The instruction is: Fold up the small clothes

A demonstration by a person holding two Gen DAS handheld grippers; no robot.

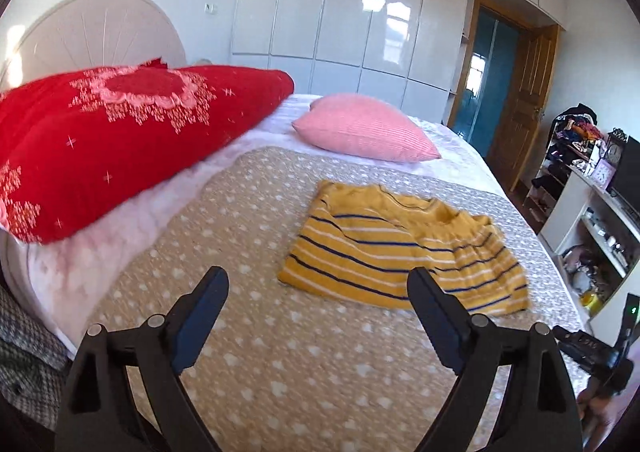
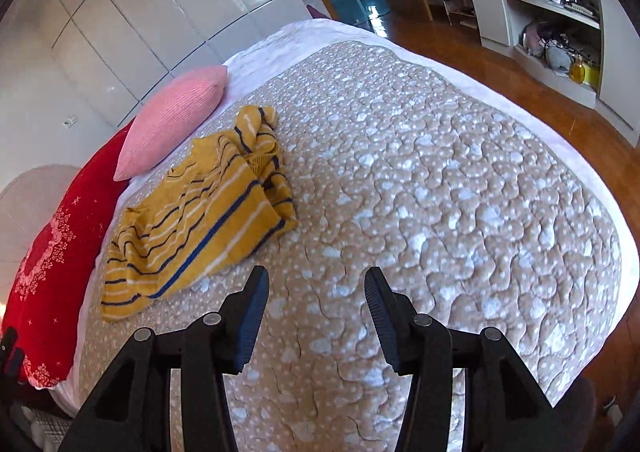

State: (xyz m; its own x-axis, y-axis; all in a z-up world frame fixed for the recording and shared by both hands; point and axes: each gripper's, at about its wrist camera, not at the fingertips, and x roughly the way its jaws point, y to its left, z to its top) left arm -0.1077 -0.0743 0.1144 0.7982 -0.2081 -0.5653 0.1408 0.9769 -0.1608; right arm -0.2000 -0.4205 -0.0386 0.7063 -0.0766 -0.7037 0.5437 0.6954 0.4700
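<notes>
A small yellow sweater (image 1: 404, 248) with navy and white stripes lies rumpled on the beige quilt (image 1: 248, 292) of a bed. It also shows in the right wrist view (image 2: 200, 208), left of centre. My left gripper (image 1: 318, 280) is open and empty, held above the quilt just short of the sweater's near hem. My right gripper (image 2: 316, 284) is open and empty, above bare quilt (image 2: 440, 192) to the right of the sweater's near corner. The right gripper also shows at the lower right edge of the left wrist view (image 1: 600, 356).
A red embroidered pillow (image 1: 120, 144) and a pink pillow (image 1: 364, 128) lie at the head of the bed, beyond the sweater. White wardrobes (image 1: 360, 12) stand behind. Cluttered white shelves (image 2: 560, 24) and wooden floor (image 2: 520, 84) lie past the bed's far edge.
</notes>
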